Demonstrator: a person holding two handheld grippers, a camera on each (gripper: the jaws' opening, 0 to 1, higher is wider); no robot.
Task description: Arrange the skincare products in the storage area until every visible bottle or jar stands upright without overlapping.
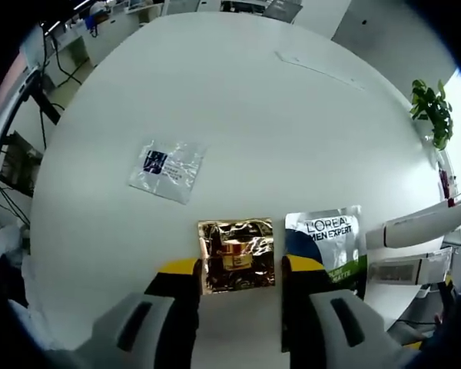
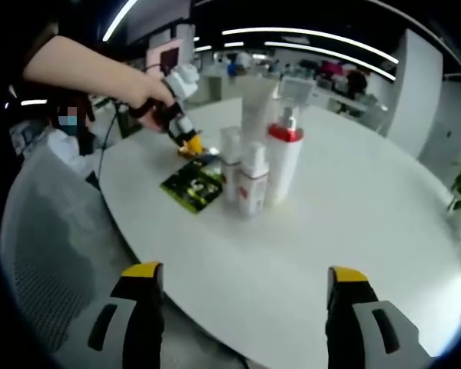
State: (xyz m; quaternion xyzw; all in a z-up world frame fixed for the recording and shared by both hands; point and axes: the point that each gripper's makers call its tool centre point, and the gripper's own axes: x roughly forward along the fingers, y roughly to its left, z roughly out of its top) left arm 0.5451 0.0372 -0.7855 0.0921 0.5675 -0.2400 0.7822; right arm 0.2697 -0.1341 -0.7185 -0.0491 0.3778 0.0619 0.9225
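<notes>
In the left gripper view, my left gripper [image 1: 240, 265] is open, its yellow-tipped jaws on either side of a gold foil sachet [image 1: 237, 254] lying flat on the white table [image 1: 238, 100]. To its right lie a L'Oreal Men Expert sachet [image 1: 326, 240] and two white tubes [image 1: 422, 223] on their sides. A clear sachet with a blue label [image 1: 167, 169] lies farther off. In the right gripper view, my right gripper [image 2: 244, 273] is open above the table edge. Beyond it, a red-capped pump bottle [image 2: 283, 161], a small white bottle [image 2: 252, 181] and a tall white tube [image 2: 257, 108] stand upright together.
A green-black sachet [image 2: 192, 184] lies left of the standing bottles. A hand holds the left gripper [image 2: 180, 115] over the sachets. A mesh chair [image 2: 46, 246] stands at the table's near left. A potted plant [image 1: 432, 111] sits at the table's edge.
</notes>
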